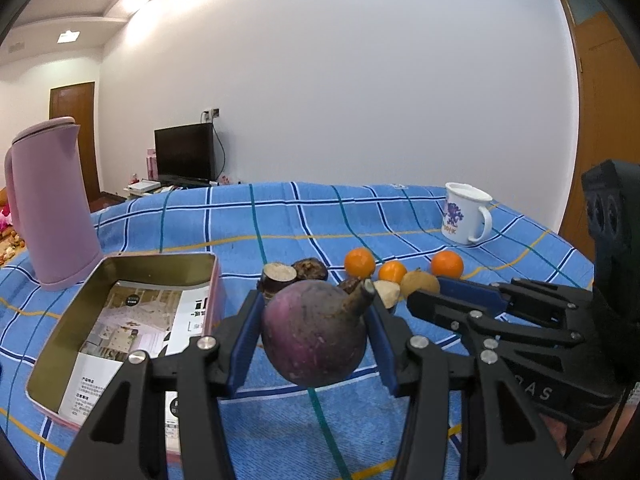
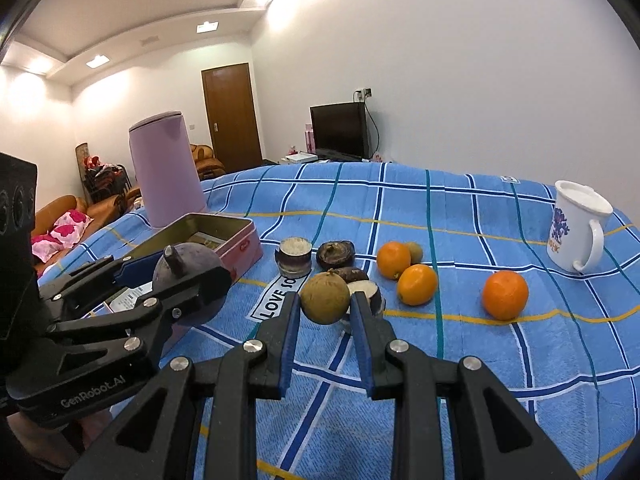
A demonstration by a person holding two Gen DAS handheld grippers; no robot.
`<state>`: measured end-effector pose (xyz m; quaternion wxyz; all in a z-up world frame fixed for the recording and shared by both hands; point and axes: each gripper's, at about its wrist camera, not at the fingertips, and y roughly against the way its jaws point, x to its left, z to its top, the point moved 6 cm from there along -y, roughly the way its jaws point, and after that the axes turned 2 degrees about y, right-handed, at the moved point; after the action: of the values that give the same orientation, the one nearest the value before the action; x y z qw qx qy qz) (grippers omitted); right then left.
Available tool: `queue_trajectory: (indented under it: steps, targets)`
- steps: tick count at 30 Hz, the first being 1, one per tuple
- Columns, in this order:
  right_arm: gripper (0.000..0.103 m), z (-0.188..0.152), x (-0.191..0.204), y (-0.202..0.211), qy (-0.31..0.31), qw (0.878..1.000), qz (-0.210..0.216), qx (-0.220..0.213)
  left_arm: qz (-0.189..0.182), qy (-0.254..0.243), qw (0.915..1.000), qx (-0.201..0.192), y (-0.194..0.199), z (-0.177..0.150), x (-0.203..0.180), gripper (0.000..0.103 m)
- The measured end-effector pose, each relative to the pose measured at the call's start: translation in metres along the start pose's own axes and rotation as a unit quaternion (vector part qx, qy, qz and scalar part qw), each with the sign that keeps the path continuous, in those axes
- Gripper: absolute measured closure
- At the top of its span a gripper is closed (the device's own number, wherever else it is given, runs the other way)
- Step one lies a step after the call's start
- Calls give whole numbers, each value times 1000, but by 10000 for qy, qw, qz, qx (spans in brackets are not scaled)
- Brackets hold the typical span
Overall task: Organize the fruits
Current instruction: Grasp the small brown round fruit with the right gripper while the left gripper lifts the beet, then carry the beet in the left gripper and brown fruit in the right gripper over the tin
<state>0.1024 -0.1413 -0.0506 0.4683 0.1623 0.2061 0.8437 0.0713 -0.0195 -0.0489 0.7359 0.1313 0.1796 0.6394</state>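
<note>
Left gripper (image 1: 316,328): fingers clamped a purple root (image 1: 314,332), right of the tin (image 1: 120,320). Right gripper (image 2: 325,312): fingers pinched a brown fruit (image 2: 325,298), farther right.

on the side of the left claw's black body (image 2: 86,394), white lettering reads "genrobot.ai". a white label sewn on the blue checked cloth (image 2: 480,216) shows the black words "love so", the rest hidden behind the fruit. in the left wrist view the right claw's black body (image 1: 544,394) carries faint grey letters, of which only "as" can be made out. the white mug (image 2: 576,228) has a purple print with small orange letters under it, too blurred to read. the printed leaflet (image 1: 132,332) inside the tin bears text too small to read.
</note>
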Motion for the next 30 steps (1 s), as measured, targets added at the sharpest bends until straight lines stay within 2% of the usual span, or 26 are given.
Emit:
queue_trajectory:
  steps: [30]
  targets:
    - [76,4,6,28,169,9975,-17,-689,98,-85,9992,-389,16,4,-2,51]
